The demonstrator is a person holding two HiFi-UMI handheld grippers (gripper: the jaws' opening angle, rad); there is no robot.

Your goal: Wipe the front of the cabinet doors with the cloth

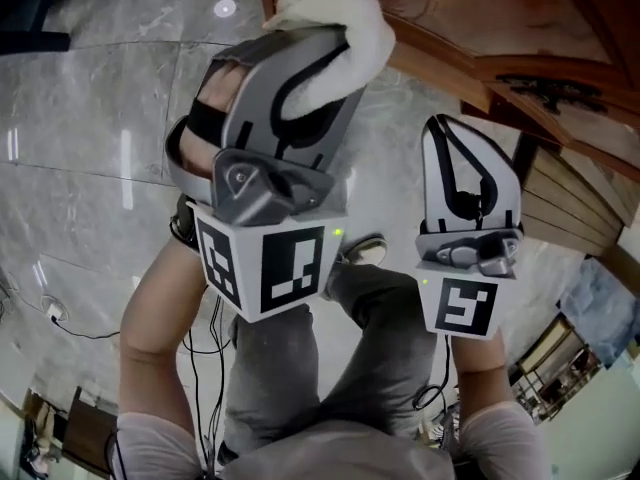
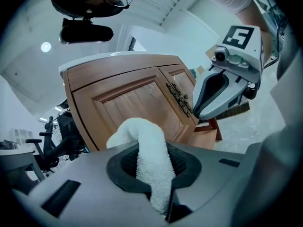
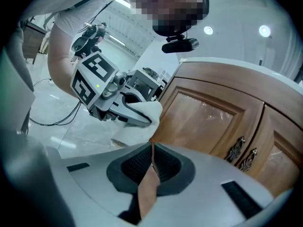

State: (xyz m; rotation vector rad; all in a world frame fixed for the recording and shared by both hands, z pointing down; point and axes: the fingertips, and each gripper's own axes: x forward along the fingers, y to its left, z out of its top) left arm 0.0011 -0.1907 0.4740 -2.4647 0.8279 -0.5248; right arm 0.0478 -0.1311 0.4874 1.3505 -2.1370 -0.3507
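Observation:
A white cloth (image 1: 335,23) is clamped in my left gripper (image 1: 305,43), which is shut on it. In the left gripper view the cloth (image 2: 149,155) bulges out past the jaws toward the left wooden cabinet door (image 2: 128,100). It is close to the door's lower panel; contact cannot be told. My right gripper (image 1: 447,128) hangs to the right, shut with nothing in it, short of the doors. From the right gripper view the left gripper (image 3: 135,115) and the cloth (image 3: 142,110) sit at the edge of the door (image 3: 208,119). Ornate dark handles (image 3: 241,152) mark where the doors meet.
Grey marble floor (image 1: 100,118) lies below, with black cables (image 1: 70,330) at the left. The person's legs and a shoe (image 1: 367,250) are under the grippers. A low wooden piece (image 2: 210,130) stands right of the cabinet, and dark equipment (image 2: 61,131) stands left of it.

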